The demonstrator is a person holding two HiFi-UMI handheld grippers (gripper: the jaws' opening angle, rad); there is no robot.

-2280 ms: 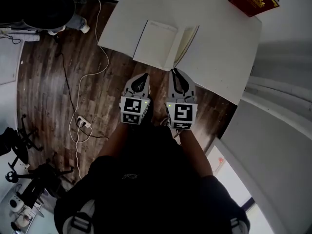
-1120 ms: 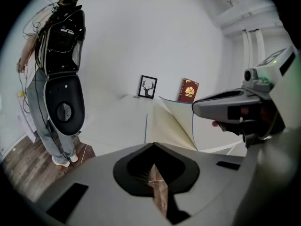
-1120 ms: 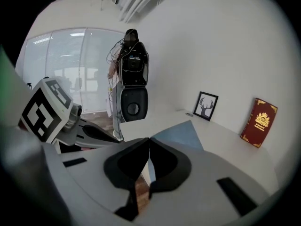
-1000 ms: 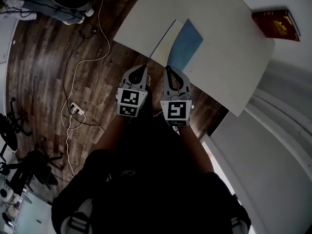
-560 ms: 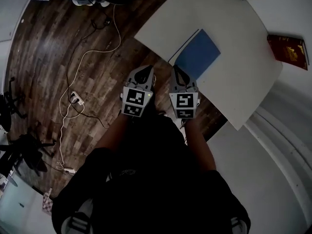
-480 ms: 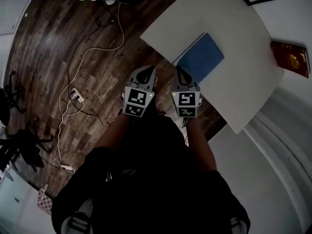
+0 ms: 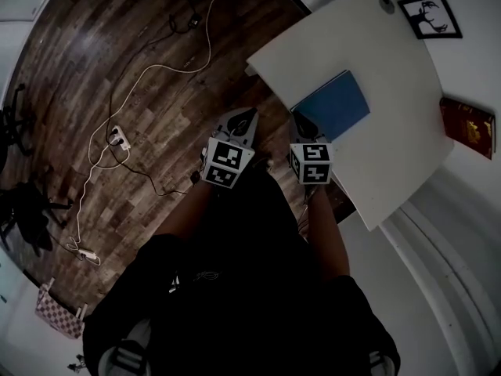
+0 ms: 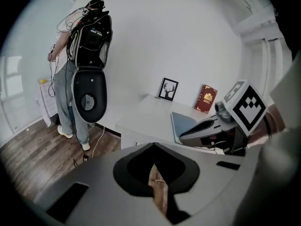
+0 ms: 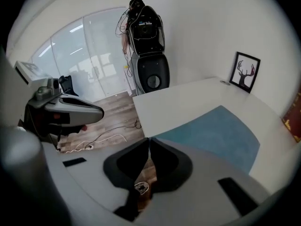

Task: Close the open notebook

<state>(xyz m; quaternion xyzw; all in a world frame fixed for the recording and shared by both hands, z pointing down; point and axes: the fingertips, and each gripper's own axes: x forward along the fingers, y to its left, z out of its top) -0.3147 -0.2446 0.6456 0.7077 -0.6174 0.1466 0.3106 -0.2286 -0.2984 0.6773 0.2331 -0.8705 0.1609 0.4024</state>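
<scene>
Jaws of the left gripper (image 7: pixel 245 118) pressed together, empty, over the floor (image 7: pixel 156 69). Beside it, the right gripper (image 7: pixel 302 121) likewise closed on nothing, at the table (image 7: pixel 391 61) edge. The notebook (image 7: pixel 333 106) lies shut, blue cover up, near that edge; a stray knock from the right gripper could slide it off.

Office-like lab room, white counter (image 7: pixel 391 77) against plain white wall (image 8: pixel 164 41), dark wood-plank floor (image 7: pixel 117 53) strewn with loose white cables (image 7: pixel 156 66) and a power strip (image 7: pixel 117 138), glass partition (image 9: pixel 89 55), black wired-up machine on a stand (image 9: pixel 148 36), framed deer picture (image 7: pixel 430 16), red book (image 7: pixel 468 128).
</scene>
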